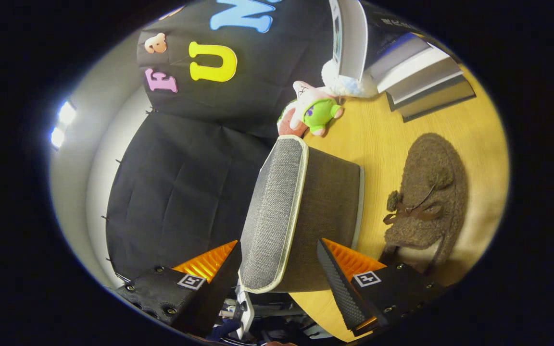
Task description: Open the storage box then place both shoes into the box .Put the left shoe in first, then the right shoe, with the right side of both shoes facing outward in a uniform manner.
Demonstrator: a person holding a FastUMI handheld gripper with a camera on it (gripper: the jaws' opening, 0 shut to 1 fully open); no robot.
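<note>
table [383, 139] wood, camera rolled sideways | storage box [301, 211] grey fabric, lid [272, 211] on, sits between gripper [279, 250] fingers, contact unclear | brown fuzzy shoe [426, 192] with bow on table beside box | books [421, 77] far end | plush toys [313, 113] beyond box

Grey fabric storage box [301, 216] between tongs [279, 262]; brown fuzzy shoe [428, 192] beside.
</note>
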